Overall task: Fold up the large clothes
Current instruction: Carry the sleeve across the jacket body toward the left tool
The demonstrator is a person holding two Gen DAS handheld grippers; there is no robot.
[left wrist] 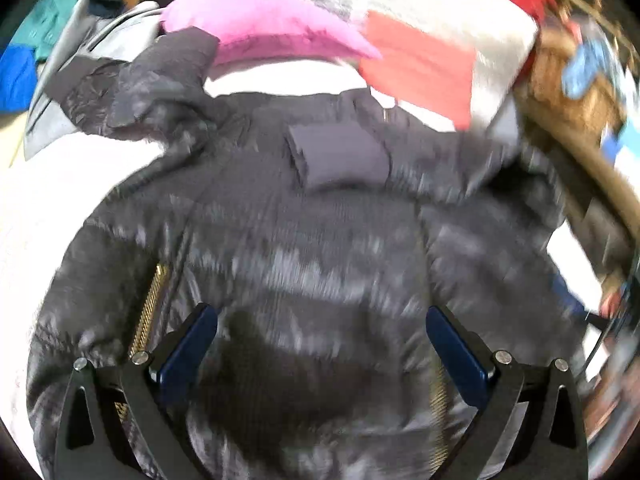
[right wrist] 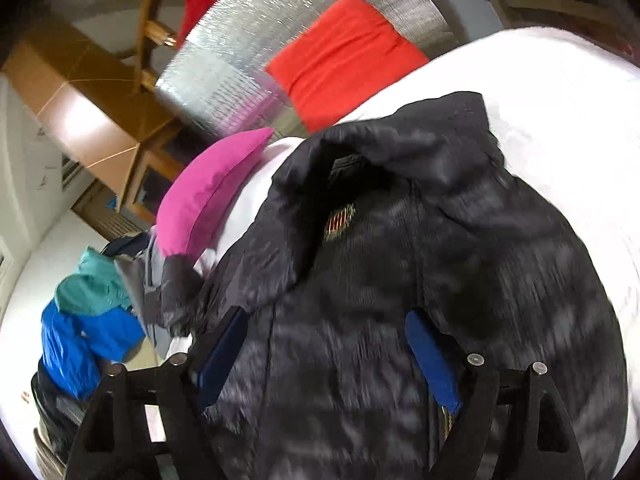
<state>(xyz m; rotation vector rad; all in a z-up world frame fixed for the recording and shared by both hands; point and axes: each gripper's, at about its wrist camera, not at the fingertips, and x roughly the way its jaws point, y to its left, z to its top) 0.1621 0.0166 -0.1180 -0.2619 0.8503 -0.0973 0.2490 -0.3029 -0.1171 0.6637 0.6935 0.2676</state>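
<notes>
A large black puffer jacket lies spread on a white bed, its collar toward the pillows and a gold zipper on its left side. One sleeve stretches out to the upper left. My left gripper hovers open just above the jacket's lower part, nothing between its blue pads. In the right wrist view the same jacket fills the middle, collar standing up. My right gripper stands open over the jacket body, with fabric below the pads but not pinched.
A pink pillow and a red cushion lie at the head of the bed against a silver quilted panel. Blue and teal clothes are piled off the bed's edge. Wooden furniture stands beyond.
</notes>
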